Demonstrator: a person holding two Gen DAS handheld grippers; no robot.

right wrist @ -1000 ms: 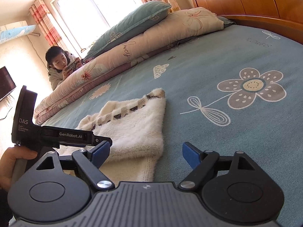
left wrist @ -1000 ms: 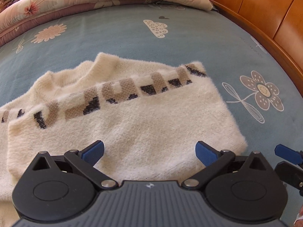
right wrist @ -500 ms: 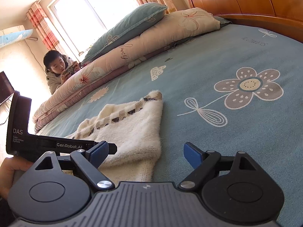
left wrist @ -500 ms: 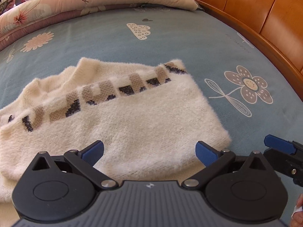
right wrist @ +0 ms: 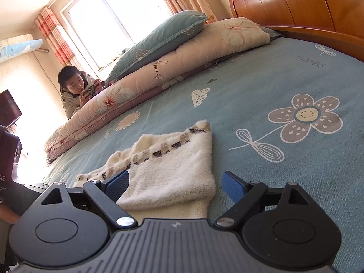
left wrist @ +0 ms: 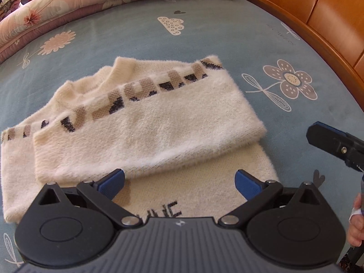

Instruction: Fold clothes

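A fluffy cream sweater point(left wrist: 145, 134) with a brown and black patterned band lies folded on the blue flowered bedsheet point(left wrist: 227, 36). Its upper fold rests across a flatter lower layer point(left wrist: 204, 182). My left gripper point(left wrist: 179, 182) hovers over the sweater's near edge, open, with nothing between its blue pads point(left wrist: 112, 180). My right gripper point(right wrist: 176, 184) is just off the sweater's point(right wrist: 173, 170) near right corner. Its jaws are opening and the pads point(right wrist: 234, 186) press on nothing. One right finger point(left wrist: 329, 141) shows at the right edge of the left wrist view.
Rolled quilts point(right wrist: 141, 86) and a blue pillow point(right wrist: 159, 41) are stacked along the far side of the bed. A wooden headboard point(right wrist: 295, 2) runs along the right. A person point(right wrist: 75, 91) leans on the quilts holding a phone. The left gripper's body point(right wrist: 9, 182) stands at the left.
The left gripper has risen and drawn back, so the sweater's lower layer now shows beneath the fold. The right gripper has lifted a little and its jaws stand wider.
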